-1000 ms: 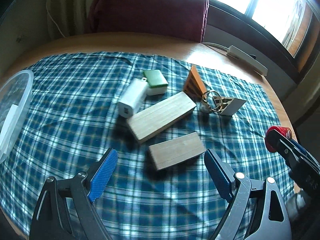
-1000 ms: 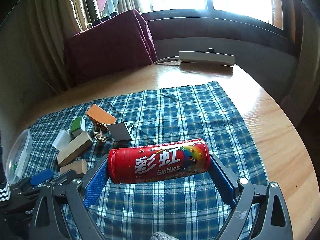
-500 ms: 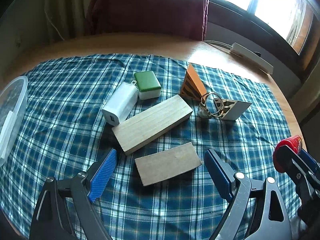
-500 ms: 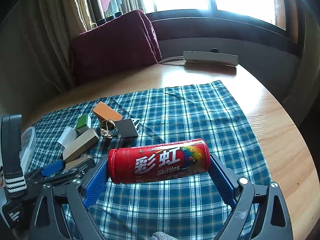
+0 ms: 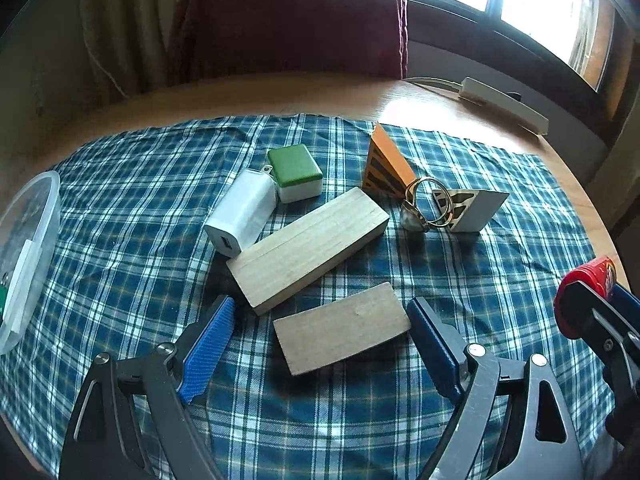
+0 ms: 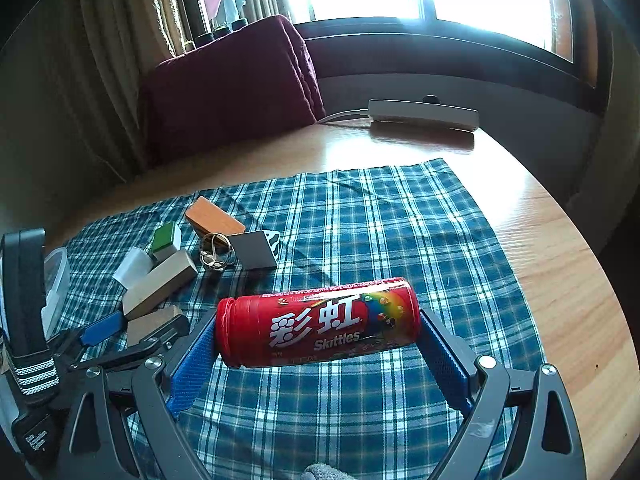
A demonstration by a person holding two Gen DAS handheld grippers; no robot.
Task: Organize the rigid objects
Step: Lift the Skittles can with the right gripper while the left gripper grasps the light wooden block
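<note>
Left wrist view showed the left tongs [image 5: 320, 344] spread wide and grasping nothing, their blue pads bracketing the small wooden block [image 5: 342, 328] on the checked cloth [image 5: 140, 200]. A second before, that block had lain well ahead of the tips; the tongs had since advanced until it sat between them, one pad almost against its right end, the other apart from its left. The larger wooden block [image 5: 308, 248], white charger [image 5: 242, 212], green-topped tile [image 5: 296, 172], orange wedge [image 5: 386, 164], key rings [image 5: 428, 206] and white wedge [image 5: 476, 208] kept their places on the worktop [image 5: 240, 96], with the clear plastic tub [image 5: 28, 248] at the left edge. Right wrist view showed the right tongs [image 6: 318, 354] clenched end to end on the red Skittles canister [image 6: 318, 322], carried sideways above the cloth and unchanged over that second. By appearances, the small block was lined up for a grasp, with the tub the likely destination, while most of the sorting remained undone.
</note>
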